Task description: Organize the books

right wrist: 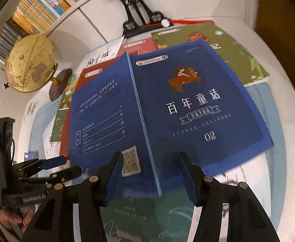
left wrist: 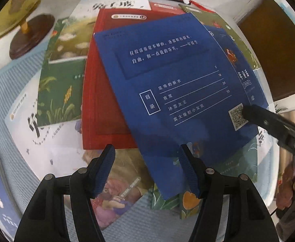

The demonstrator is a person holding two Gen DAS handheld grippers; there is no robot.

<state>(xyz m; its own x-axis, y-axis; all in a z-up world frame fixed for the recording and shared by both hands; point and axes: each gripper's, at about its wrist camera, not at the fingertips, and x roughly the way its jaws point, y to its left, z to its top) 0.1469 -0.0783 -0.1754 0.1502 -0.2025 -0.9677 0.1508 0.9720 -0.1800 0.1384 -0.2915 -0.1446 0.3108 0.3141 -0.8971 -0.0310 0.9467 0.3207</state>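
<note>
Left wrist view
Blue book (left wrist: 179,92): lies open, covers up, on top of the heap, at the centre of the frame; its back cover with a contents list and a QR code faces the camera, likely spread this way because it was dropped face down
Left gripper (left wrist: 147,171): released, jaws standing apart over the book's 6 o'clock edge; the right pad overlaps the cover's lower corner, the left pad sits over a picture book below, and nothing is pinched
Right gripper (left wrist: 248,111): its dark tip comes in from 3 o'clock and rests over the QR code; from here I cannot tell if it is clenched
Red book (left wrist: 99,92): lies under the blue one toward 9 o'clock, partly covered
Green book (left wrist: 62,76): further out at 9 to 10 o'clock, tucked under the red one
Surface (left wrist: 10,104): pale blue ribbed mat, bare toward 8 o'clock

Right wrist view
Blue book (right wrist: 187,109): spine runs from 12 to 6 o'clock, front cover toward 3, back cover toward 9
Right gripper (right wrist: 150,176): released, jaws straddling the spine's lower end without pressing it, placed as I judge to close the book or lift it by the spine
Left gripper (right wrist: 60,165): at 8 o'clock beside the back cover, held by a hand (right wrist: 12,219)
Globe (right wrist: 30,62): stands at 10 o'clock, well apart from the heap
Shelf (right wrist: 36,6): at 11 o'clock, with upright books, a likely destination
</note>
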